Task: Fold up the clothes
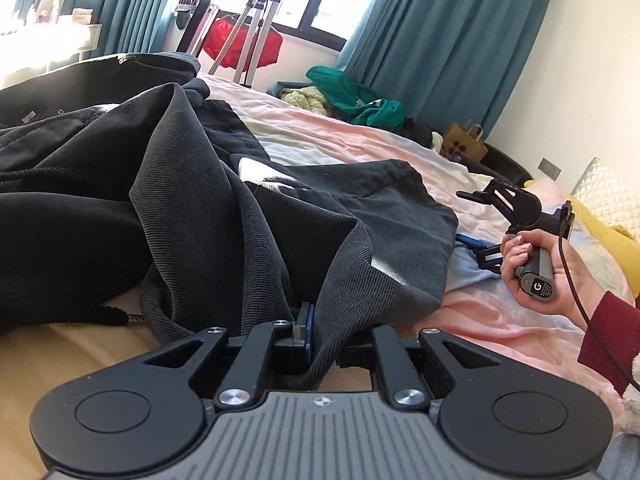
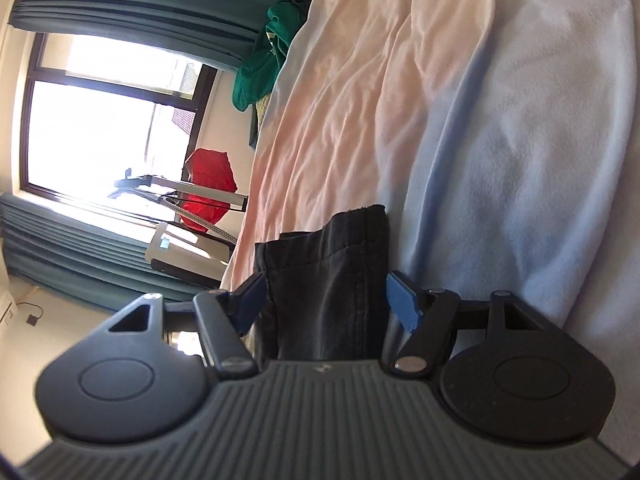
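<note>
A dark grey garment (image 1: 248, 216) lies crumpled on the bed, over other black clothes (image 1: 60, 208). My left gripper (image 1: 320, 340) is shut on a fold of the dark grey garment at its near edge. My right gripper (image 1: 468, 220), held in a hand at the right, sits at the garment's far corner. In the right wrist view the right gripper (image 2: 326, 300) is open, its blue pads (image 2: 404, 304) wide apart, with a hem of the dark garment (image 2: 324, 272) lying loose between them.
The bed has a pink, white and light blue sheet (image 1: 400, 140). A green garment (image 1: 352, 96) and a cream one (image 1: 300, 98) lie at the far side. A paper bag (image 1: 464, 142), teal curtains (image 1: 440, 40) and a clothes rack with red cloth (image 1: 240, 44) stand beyond.
</note>
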`<state>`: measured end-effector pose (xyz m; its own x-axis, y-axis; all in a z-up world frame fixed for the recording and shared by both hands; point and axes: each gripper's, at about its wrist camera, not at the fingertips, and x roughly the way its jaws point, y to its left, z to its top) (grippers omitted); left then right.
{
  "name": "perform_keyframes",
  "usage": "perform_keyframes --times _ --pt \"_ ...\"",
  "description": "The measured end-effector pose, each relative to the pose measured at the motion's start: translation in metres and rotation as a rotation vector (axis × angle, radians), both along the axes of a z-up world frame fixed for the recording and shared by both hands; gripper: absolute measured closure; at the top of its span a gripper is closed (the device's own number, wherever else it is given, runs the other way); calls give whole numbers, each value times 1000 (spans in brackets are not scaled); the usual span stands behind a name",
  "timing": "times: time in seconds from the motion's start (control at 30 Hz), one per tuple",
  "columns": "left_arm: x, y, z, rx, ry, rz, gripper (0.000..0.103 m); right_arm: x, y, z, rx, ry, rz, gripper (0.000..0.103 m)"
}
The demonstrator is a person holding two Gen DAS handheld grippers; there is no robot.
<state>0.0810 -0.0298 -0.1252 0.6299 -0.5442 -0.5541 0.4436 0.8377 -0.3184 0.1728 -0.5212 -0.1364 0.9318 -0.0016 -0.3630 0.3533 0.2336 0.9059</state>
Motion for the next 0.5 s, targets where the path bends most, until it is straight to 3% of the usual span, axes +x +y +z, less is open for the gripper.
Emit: perform_keyframes --times 0.17,0.23,0.33,0.37,0.4,0.5 --pt "5 -4 -4 -10 10 -6 92 17 3 -1 -76 36 24 34" --pt "5 -5 -5 -9 5 -9 92 19 4 0 -97 61 39 39" --pt "6 -7 -6 -9 0 -12 92 22 6 2 -128 95 68 63" --pt "6 -7 -6 -12 3 -14 92 23 7 3 -138 106 78 83" --pt "7 -6 -6 -18 6 -14 92 21 7 5 -139 98 77 91" --pt "8 -5 -5 -32 10 -17 92 9 8 25 -152 20 43 95"
